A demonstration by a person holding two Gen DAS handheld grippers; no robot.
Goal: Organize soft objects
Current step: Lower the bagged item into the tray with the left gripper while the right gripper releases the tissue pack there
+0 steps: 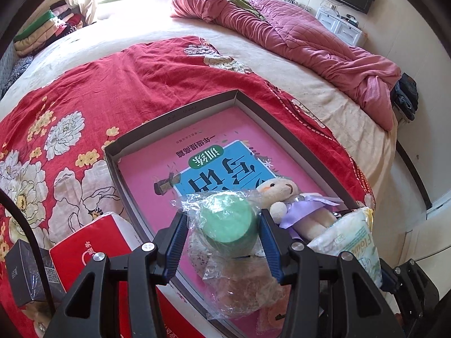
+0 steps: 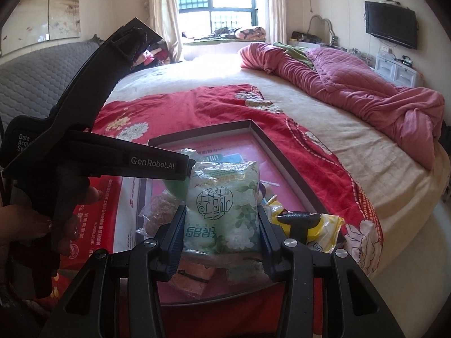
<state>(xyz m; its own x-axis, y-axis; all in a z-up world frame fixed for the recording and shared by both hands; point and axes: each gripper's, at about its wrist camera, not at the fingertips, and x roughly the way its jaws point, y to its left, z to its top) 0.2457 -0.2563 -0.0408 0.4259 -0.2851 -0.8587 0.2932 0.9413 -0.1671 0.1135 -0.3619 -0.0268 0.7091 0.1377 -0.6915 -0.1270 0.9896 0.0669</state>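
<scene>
Left hand-held gripper (image 1: pixel 224 235): I have its blue pads pinching a green ball (image 1: pixel 229 221) wrapped in clear plastic, over the near end of the box (image 1: pixel 174 114).
Right hand-held gripper (image 2: pixel 222 232): clamped on a pack of tissues (image 2: pixel 222 200), also above the box's near end – the two tools sit close together.
Already in the box: a small plush doll (image 1: pixel 284 205) in a purple dress, a bagged brownish item (image 1: pixel 242 290) and a yellow packet (image 2: pixel 324 229) lie on the pink book (image 1: pixel 169 166) lining the bottom.
Left to do: I judge both held things are not yet set down; the red pack (image 1: pixel 93 249) and dark carton (image 1: pixel 25 270) sit outside, left of the box.
Edges: low cardboard walls all round; the near wall is right under my grippers.
Open room: the far half of the box is bare – the red floral sheet (image 1: pixel 93 90) beyond it is free too.
</scene>
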